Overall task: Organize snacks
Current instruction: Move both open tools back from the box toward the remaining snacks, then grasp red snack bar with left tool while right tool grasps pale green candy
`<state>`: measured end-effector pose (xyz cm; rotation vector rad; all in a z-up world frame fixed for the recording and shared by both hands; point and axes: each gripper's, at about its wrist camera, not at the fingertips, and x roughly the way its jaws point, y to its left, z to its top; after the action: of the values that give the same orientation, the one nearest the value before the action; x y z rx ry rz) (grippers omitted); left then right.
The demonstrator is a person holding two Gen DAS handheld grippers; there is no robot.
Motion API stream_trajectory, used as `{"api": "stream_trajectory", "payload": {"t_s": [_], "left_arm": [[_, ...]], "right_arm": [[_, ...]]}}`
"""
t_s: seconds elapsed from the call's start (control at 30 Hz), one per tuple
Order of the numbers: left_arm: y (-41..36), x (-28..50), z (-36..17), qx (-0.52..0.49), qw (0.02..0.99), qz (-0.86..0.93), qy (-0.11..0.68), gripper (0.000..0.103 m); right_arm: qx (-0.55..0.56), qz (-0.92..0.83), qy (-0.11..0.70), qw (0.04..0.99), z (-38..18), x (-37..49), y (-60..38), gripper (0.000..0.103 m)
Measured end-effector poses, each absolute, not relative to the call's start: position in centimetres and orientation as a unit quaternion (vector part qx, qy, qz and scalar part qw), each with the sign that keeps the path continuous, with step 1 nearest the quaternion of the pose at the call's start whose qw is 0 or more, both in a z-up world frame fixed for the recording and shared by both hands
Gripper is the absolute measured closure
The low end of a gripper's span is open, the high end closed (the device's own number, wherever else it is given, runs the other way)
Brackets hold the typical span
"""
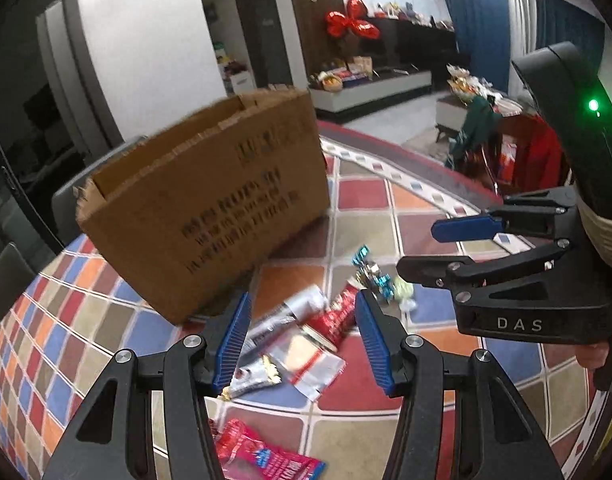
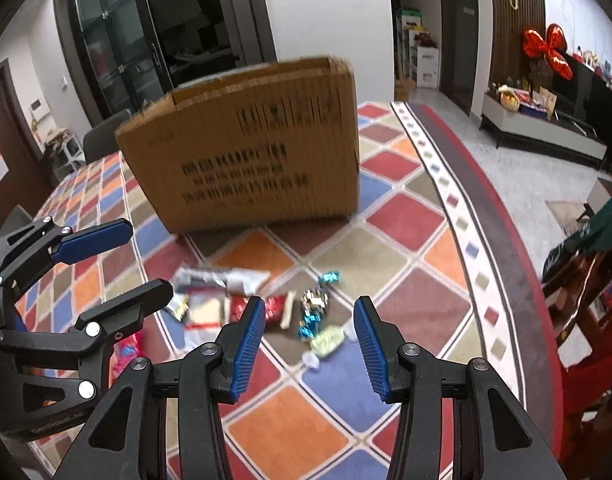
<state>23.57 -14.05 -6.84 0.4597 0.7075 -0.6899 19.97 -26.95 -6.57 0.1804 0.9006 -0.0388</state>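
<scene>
A: Which step is this, would you say?

B: The approach, I'd judge. Nothing is picked up yet. The cardboard box (image 2: 249,148) stands open-topped beyond both tongs, plain corrugated brown with dark print, on a table (image 2: 406,220) covered in a diamond-patterned cloth of red, orange, blue and beige.

A: And the snacks?

B: A loose scatter just ahead of the tips, between them and the box. The left gripper (image 1: 301,336) hangs over a flat clear packet (image 1: 306,356) with a silver wrapper (image 1: 281,316) and a red foil pack (image 1: 338,316) beside it; a glossy pink packet (image 1: 261,452) lies under its arms. The right gripper (image 2: 308,344) points at a pale green twisted sweet (image 2: 326,340) and small crinkly blue-and-gold foil candies (image 2: 316,312).

A: Tongs gripping anything?

B: No, both released, jaws apart with nothing between the ribbed blue pads.

A: Next move?

B: Probably lowering onto one wrapper. They're thin, slippery and overlapping, so pinching an edge cleanly matters.
</scene>
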Motion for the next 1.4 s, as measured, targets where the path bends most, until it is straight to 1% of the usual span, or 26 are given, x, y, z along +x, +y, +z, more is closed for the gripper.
{"api": "stream_trajectory", "payload": {"t_s": [0.33,0.57,0.97,1.07,1.13,1.17,1.2,1.23,1.4], "left_arm": [[-15.6,24.7,-10.3,0.233,0.821,-0.353,0.385,0.050],[-16.5,26.5,-12.0,0.234,0.803,-0.358,0.415,0.050],[-18.2,27.8,-14.2,0.244,0.799,-0.344,0.428,0.051],[-18.4,28.0,-14.3,0.239,0.800,-0.341,0.432,0.054],[-18.4,28.1,-14.6,0.232,0.795,-0.346,0.441,0.068],[-18.3,28.0,-14.5,0.226,0.795,-0.348,0.442,0.070],[-18.2,27.9,-14.5,0.223,0.794,-0.350,0.444,0.078],[-18.1,27.7,-14.3,0.224,0.794,-0.348,0.446,0.081],[-17.5,27.0,-14.0,0.219,0.801,-0.336,0.444,0.081]], "right_arm": [[0.106,-0.022,0.470,0.876,-9.9,19.8,-27.5,0.056],[0.117,-0.028,0.481,0.868,-11.0,19.8,-28.0,0.056],[0.129,-0.024,0.488,0.863,-11.8,20.0,-28.1,0.056],[0.135,-0.023,0.488,0.862,-12.0,20.0,-28.3,0.056],[0.138,-0.024,0.488,0.862,-12.1,20.1,-28.5,0.056],[0.139,-0.023,0.488,0.861,-12.1,20.1,-28.5,0.056],[0.140,-0.022,0.488,0.861,-12.1,20.1,-28.5,0.056],[0.141,-0.021,0.487,0.862,-12.1,20.1,-28.5,0.056],[0.139,-0.017,0.483,0.864,-12.2,20.2,-28.4,0.056]]}}
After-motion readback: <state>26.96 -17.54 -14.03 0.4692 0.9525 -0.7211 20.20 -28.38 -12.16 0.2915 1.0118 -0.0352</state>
